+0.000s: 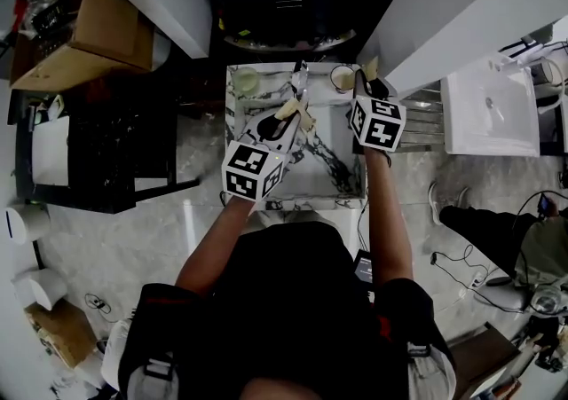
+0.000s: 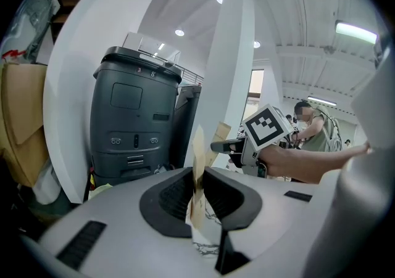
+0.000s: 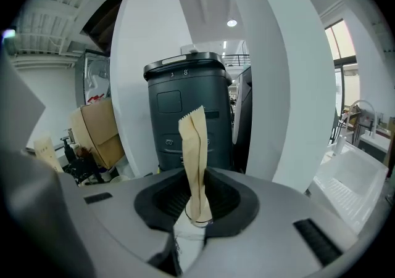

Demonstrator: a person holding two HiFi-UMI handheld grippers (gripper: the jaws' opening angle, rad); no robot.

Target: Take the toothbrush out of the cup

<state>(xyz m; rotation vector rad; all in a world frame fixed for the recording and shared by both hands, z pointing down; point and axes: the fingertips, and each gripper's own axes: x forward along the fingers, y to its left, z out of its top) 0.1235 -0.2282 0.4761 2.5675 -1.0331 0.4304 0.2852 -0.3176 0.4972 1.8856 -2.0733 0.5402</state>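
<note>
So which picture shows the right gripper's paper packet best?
The right gripper view: the paper packet stands full length, pinched between the jaws. The head view shows just its tip past the right gripper; the left gripper view shows it small.

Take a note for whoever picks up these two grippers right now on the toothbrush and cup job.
Left gripper: shut on a tan wrapped toothbrush, held above the marble table and apart from the left cup.
Right gripper: shut on a second wrapped toothbrush. Its lower end sits at a round rim, likely the right cup; I can't tell if it is fully out.
Done: both gripped.
Left: probably lift the right one clear.
</note>
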